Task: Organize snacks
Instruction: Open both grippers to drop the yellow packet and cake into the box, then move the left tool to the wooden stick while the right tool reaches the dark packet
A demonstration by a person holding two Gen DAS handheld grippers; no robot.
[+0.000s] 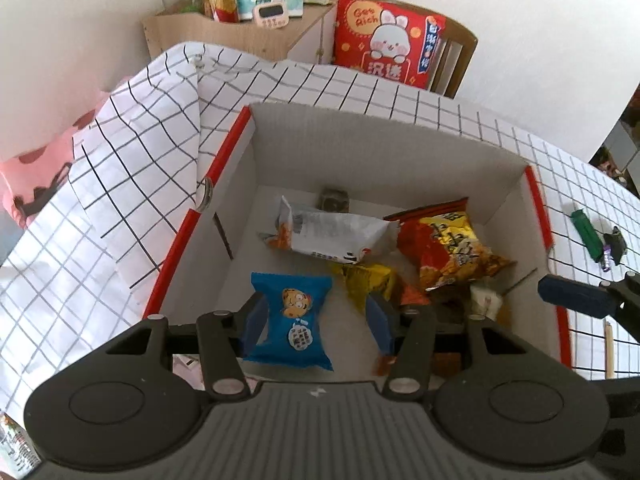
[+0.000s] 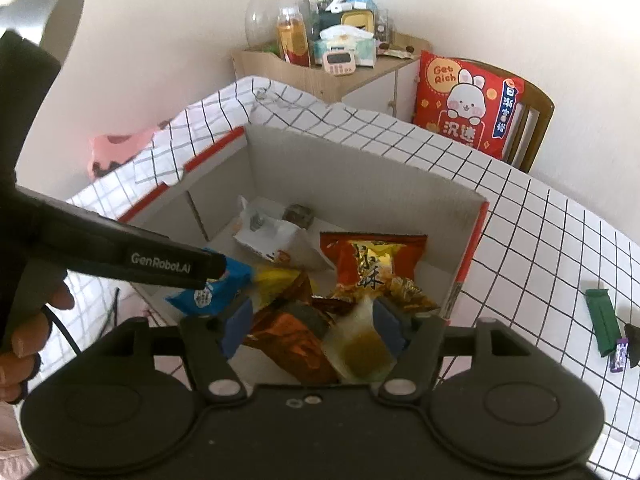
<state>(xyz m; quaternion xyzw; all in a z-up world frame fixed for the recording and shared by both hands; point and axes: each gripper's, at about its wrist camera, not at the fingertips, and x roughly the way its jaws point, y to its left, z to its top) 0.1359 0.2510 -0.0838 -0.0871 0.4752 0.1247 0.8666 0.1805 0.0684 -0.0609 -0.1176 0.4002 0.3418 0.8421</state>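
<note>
Grippers hover above the cardboard box point(image 1: 384, 136): left gripper point(image 1: 316, 320) with jaws apart, the blue cartoon-tiger packet point(image 1: 294, 316) loose between them; right gripper point(image 2: 314, 322) also spread wide. Beyond lie a white packet point(image 1: 332, 234) and red-gold bag point(image 1: 444, 250), inside the box.

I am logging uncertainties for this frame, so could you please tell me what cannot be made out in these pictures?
- Left wrist view: box near corner, hidden by the left hand-held gripper.
- Right wrist view: blue snack packet, partly covered by the other gripper's arm.
- Both views: small dark item at the box's back wall, too small to identify.
</note>
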